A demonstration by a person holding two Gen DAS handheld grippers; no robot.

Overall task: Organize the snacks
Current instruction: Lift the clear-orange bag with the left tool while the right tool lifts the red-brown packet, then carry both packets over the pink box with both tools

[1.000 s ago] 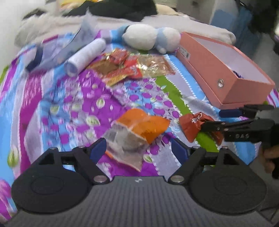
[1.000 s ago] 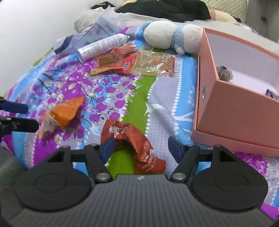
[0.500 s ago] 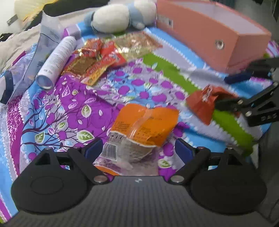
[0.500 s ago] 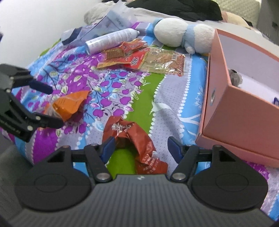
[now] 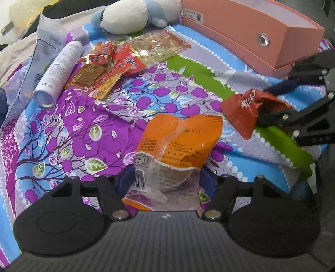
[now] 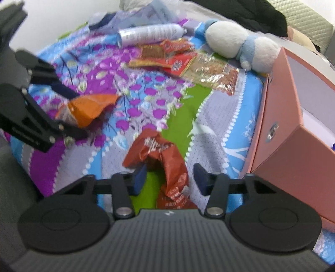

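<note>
An orange snack packet (image 5: 178, 146) lies on the patterned bedspread between the fingers of my open left gripper (image 5: 165, 182); it also shows in the right wrist view (image 6: 88, 108). A crumpled red-brown snack packet (image 6: 161, 154) lies between the fingers of my open right gripper (image 6: 169, 180); the left wrist view shows it (image 5: 249, 106) at the right. Several red and gold snack packets (image 5: 117, 67) lie farther back. A pink open box (image 5: 257, 35) stands at the right, also in the right wrist view (image 6: 293, 117).
A white spray can (image 5: 58, 73) and a grey plastic bag (image 5: 39, 56) lie at the far left. A white and blue plush toy (image 5: 134, 16) lies at the back. The bedspread (image 5: 69, 134) ends at the near edge.
Both grippers have moved in over their packets, which now lie deeper between the open fingers. Neither packet has been gripped or lifted.
</note>
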